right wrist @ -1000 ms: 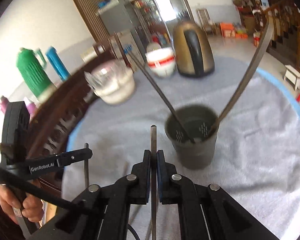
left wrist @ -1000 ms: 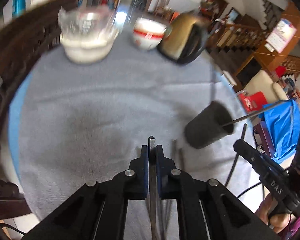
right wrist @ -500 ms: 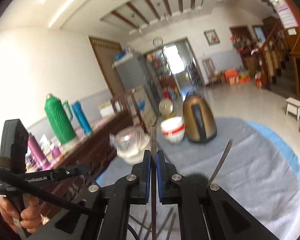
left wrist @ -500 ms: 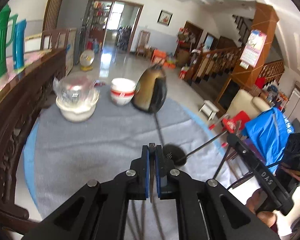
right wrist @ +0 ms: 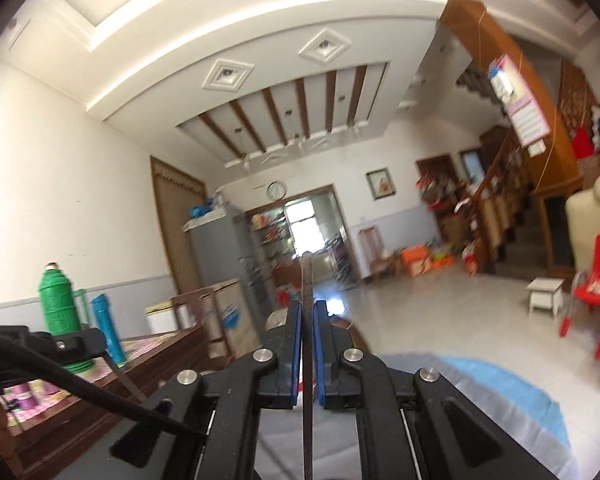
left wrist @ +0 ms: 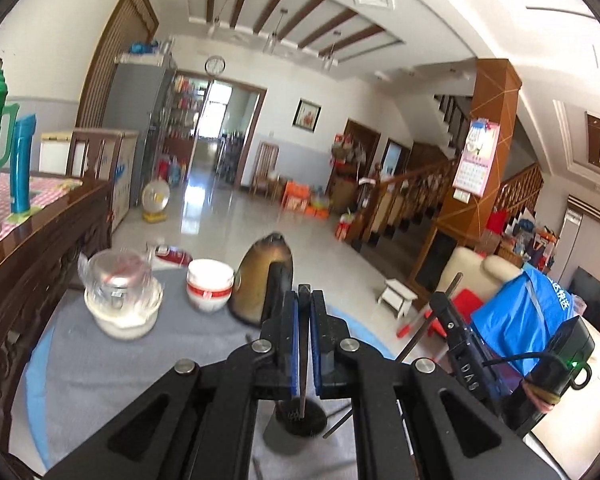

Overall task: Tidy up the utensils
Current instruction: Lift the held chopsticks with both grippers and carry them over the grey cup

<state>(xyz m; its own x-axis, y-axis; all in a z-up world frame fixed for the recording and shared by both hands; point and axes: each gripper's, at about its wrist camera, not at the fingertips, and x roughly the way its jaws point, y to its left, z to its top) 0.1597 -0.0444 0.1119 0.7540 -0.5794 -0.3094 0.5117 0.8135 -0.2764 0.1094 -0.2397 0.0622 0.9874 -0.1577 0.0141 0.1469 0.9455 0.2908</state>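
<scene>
My left gripper (left wrist: pixel 303 300) is shut on a thin metal utensil (left wrist: pixel 302 396) whose lower end hangs down into the dark grey utensil cup (left wrist: pixel 296 426) under the jaws. My right gripper (right wrist: pixel 308 308) is shut on another flat metal utensil (right wrist: pixel 308 280) that sticks up past the fingertips. In the left wrist view the right gripper (left wrist: pixel 446 312) shows at the right with a slanted utensil (left wrist: pixel 420 336) in it. The cup does not show in the right wrist view. The table has a grey cloth (left wrist: pixel 100 368).
At the table's far side stand a glass jar on a white bowl (left wrist: pixel 120 300), a red-banded white bowl (left wrist: pixel 210 286) and a brown kettle (left wrist: pixel 264 276). A dark wooden sideboard (left wrist: pixel 32 256) with green and blue flasks runs along the left. Sofa and blue bag are at the right.
Both grippers have tilted upward and risen, so the views swung from the table to the room and ceiling. The left gripper's utensil now hangs into the cup. Both stay shut.
</scene>
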